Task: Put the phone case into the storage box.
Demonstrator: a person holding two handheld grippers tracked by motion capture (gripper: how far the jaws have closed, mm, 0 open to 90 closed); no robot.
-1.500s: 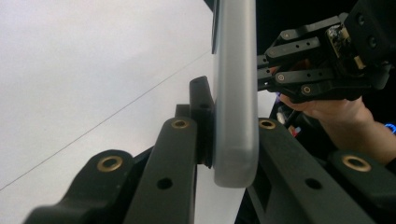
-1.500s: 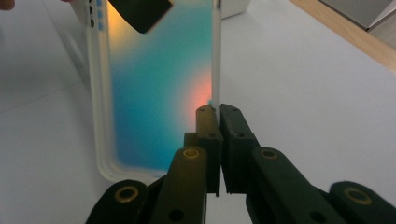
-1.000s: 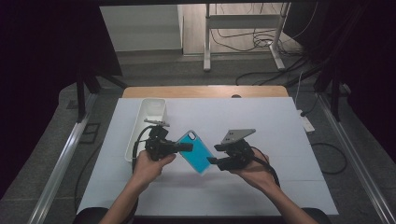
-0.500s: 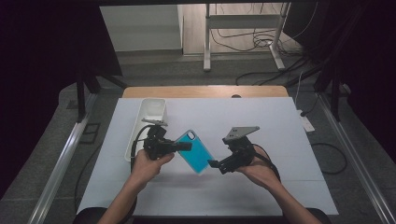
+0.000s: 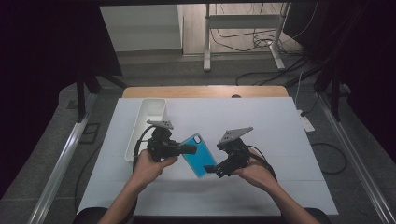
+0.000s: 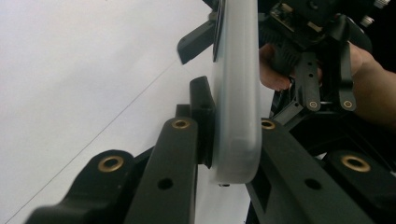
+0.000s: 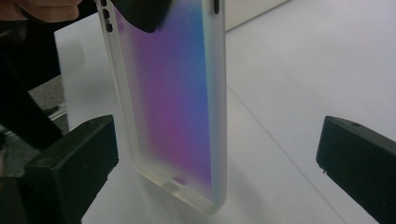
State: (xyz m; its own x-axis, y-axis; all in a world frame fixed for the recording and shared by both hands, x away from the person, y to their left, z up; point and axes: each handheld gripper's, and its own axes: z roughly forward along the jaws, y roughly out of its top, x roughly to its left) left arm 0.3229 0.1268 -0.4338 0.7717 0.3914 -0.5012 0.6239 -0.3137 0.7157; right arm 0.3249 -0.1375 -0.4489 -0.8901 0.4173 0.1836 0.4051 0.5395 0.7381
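Note:
A blue phone case [image 5: 198,156] hangs tilted above the white table, and my left gripper [image 5: 190,149] is shut on its upper end. The left gripper view shows the case [image 6: 236,84] edge-on, pinched between my left gripper's [image 6: 233,126] pads. In the right gripper view the case [image 7: 173,102] looks frosted, with a purple-blue sheen. It stands between the pads [image 7: 74,158] of my right gripper [image 7: 215,158], touching neither. That right gripper [image 5: 211,171] is open at the case's lower end; its jaws have just been opening.
A white rectangular tray [image 5: 152,109] lies on the white table cover [image 5: 280,126] just beyond my left hand. The table's wooden far edge [image 5: 205,92] borders dark floor with cables and metal frame legs on each side.
My right gripper's jaws have spread apart and let go of the case's lower end, drawing slightly back toward the person. The left gripper has kept its grip and its place.

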